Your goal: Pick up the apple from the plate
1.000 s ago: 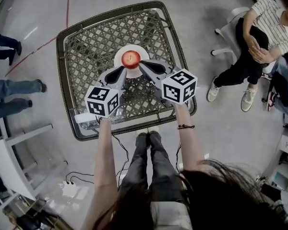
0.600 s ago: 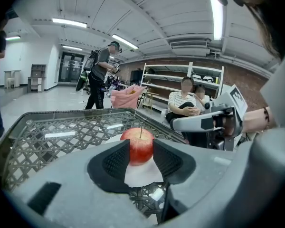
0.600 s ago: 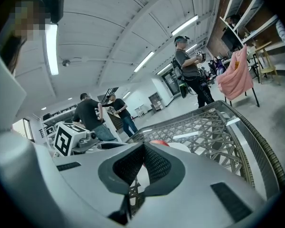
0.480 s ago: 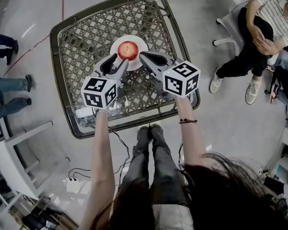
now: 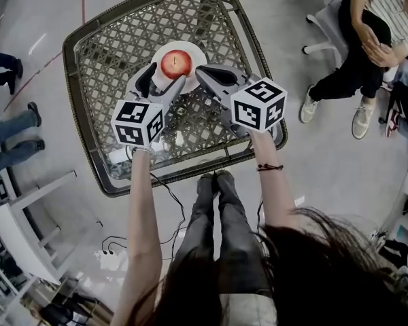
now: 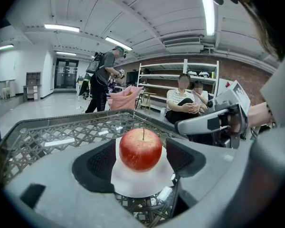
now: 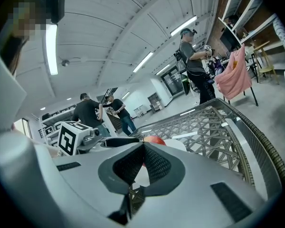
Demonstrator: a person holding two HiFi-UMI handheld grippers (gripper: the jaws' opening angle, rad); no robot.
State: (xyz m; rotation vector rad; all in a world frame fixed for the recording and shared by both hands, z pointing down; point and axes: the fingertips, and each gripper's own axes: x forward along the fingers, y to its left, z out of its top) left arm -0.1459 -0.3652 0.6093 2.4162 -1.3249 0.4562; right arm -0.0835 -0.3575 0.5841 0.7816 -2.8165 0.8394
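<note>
In the strip-lit hall (image 6: 61,27), a round red apple (image 5: 176,63) on the woven lattice worktop (image 5: 109,53) is bracketed, ungripped, by the just-opened jaws of the left gripper (image 5: 165,79); those of the right gripper (image 5: 200,73) are closed.

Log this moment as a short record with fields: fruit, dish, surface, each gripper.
fruit: red apple, stem up, sitting on the dish
dish: white round plate, on the table
surface: woven lattice table with a dark rim
left gripper: jaws apart, have just been opening; apple in line with the gap, not gripped
right gripper: jaws together, nothing between them, beside the plate
</note>
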